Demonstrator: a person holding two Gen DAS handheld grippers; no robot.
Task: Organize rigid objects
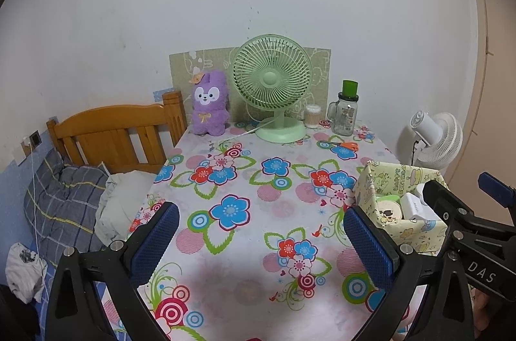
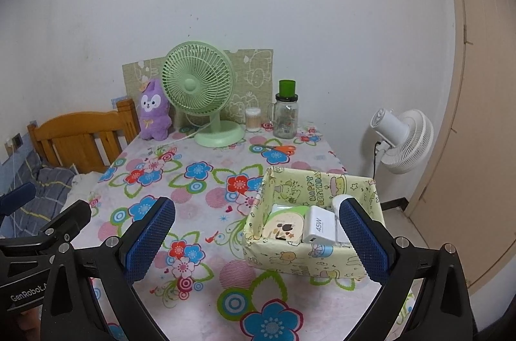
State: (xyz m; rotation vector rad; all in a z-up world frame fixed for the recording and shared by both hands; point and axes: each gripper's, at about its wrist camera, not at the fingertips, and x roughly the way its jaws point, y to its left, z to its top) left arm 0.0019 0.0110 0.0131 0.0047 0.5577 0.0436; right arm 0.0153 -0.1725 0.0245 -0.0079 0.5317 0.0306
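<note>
— From where I stand, the bench under its flower-printed cloth [image 2: 206, 212] is mostly bare in the middle. The green desk fan [image 2: 197, 86] stands at the back wall. On the near right side sits the pale yellow paper-covered box [image 2: 290, 257], already holding a white 45W charger block [image 2: 317, 226], a round tin with a cartoon lid [image 2: 285, 226] and something white behind them.

— And the grippers?

— Both hover low over the near edge. The left gripper [image 1: 261, 241] has its jaws spread wide with nothing between them; the right gripper [image 2: 258, 237] is the same, wide apart and empty, its right jaw overlapping the box's corner in view.

— So what's left?

— I'd judge it's between picks. The orange-handled scissors [image 2: 277, 149] lie loose on the cloth near the glass jar with the green lid [image 2: 286, 112]. Likely next: reach across, close on the handles, carry them to the box.
</note>
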